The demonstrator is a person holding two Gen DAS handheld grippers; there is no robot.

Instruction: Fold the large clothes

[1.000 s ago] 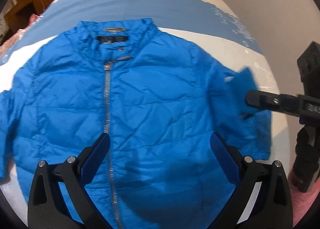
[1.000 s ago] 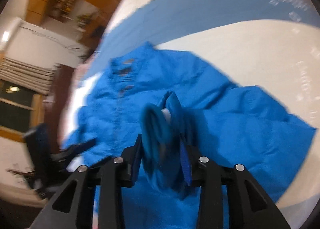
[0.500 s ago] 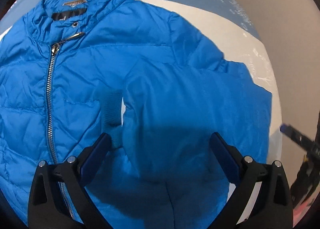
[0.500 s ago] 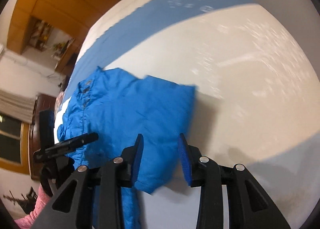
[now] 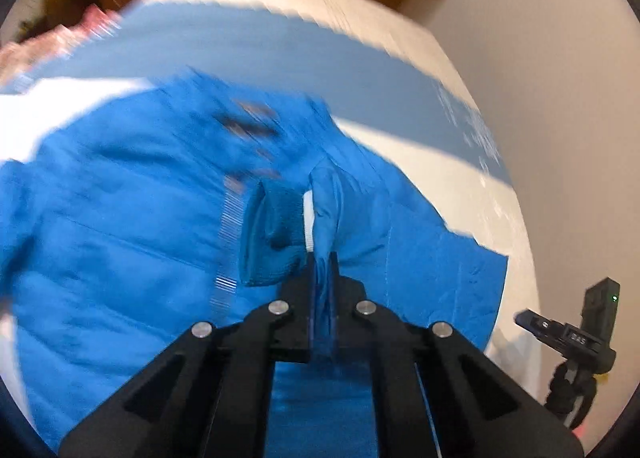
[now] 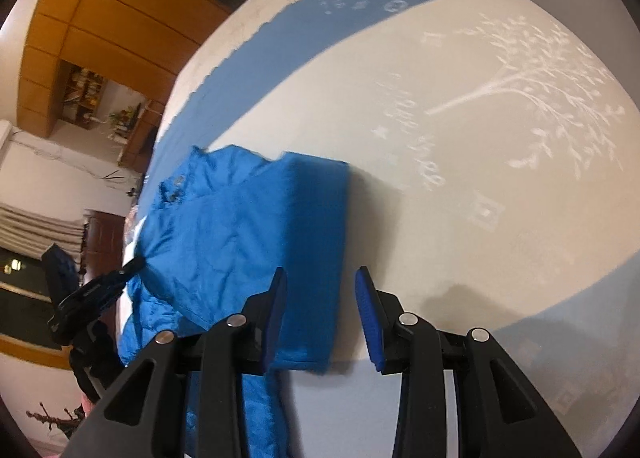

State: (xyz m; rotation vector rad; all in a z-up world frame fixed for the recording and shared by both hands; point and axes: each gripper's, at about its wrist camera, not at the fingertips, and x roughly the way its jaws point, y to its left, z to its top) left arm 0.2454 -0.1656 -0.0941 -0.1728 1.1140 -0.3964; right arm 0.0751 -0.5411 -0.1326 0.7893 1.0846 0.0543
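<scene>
Jacket (image 5: 120,242) sleeve (image 5: 326,194) in left tool (image 5: 322,286); right tool (image 6: 322,318) agape.

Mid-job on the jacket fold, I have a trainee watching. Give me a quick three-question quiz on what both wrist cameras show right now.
1. True or false: the left gripper is shut on fabric of the blue jacket.
2. Multiple choice: the right gripper is A) shut on the cuff, B) open and holding nothing, C) out of view.
3. Fill in: the jacket lies on a white bed cover crossed by a ____ stripe.

Key: 1 true, the jaws are closed with a fold of the sleeve and its ribbed cuff rising between them. 2 B, its jaws stand apart over the folded jacket's edge. 3 blue.
</scene>
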